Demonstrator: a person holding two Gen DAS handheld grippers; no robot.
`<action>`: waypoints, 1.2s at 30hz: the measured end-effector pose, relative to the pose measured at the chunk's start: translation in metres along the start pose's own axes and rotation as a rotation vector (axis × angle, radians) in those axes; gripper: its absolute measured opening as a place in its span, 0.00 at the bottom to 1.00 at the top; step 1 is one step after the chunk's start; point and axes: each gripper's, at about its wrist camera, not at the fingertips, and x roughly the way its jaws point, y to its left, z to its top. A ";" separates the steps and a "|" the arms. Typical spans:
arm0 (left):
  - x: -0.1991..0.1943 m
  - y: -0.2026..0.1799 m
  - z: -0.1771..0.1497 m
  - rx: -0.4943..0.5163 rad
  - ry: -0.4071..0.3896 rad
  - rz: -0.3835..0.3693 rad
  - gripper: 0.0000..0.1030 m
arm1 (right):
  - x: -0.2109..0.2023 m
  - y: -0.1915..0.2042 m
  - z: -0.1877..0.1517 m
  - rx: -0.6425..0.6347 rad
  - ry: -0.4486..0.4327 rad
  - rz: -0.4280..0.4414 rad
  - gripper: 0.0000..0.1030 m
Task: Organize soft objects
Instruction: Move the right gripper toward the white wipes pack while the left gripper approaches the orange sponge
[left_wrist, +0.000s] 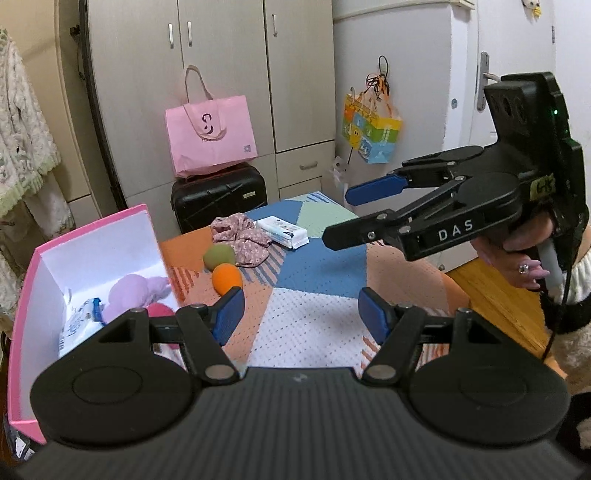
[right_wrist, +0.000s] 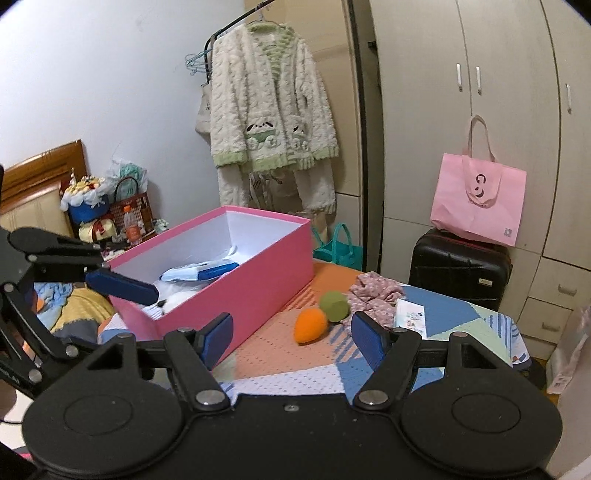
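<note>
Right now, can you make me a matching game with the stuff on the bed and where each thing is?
Things:
1. orange sponge
2. green sponge
3. floral cloth
4. pink plush

Places:
A. inside the pink box
B. crumpled on the blanket, next to the white tissue pack
C. on the blanket, in front of the green one, nearer the cameras
D. on the blanket, between the orange one and the cloth

Pairs: 1-C, 2-D, 3-B, 4-A
</note>
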 end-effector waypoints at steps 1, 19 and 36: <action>0.006 0.000 0.001 0.000 0.003 0.004 0.65 | 0.002 -0.005 -0.001 0.004 -0.005 0.006 0.73; 0.090 -0.005 0.004 -0.051 -0.011 0.177 0.65 | 0.043 -0.060 -0.003 0.031 0.016 -0.019 0.73; 0.177 0.013 0.010 -0.112 -0.014 0.414 0.65 | 0.132 -0.101 0.005 -0.010 0.140 0.004 0.69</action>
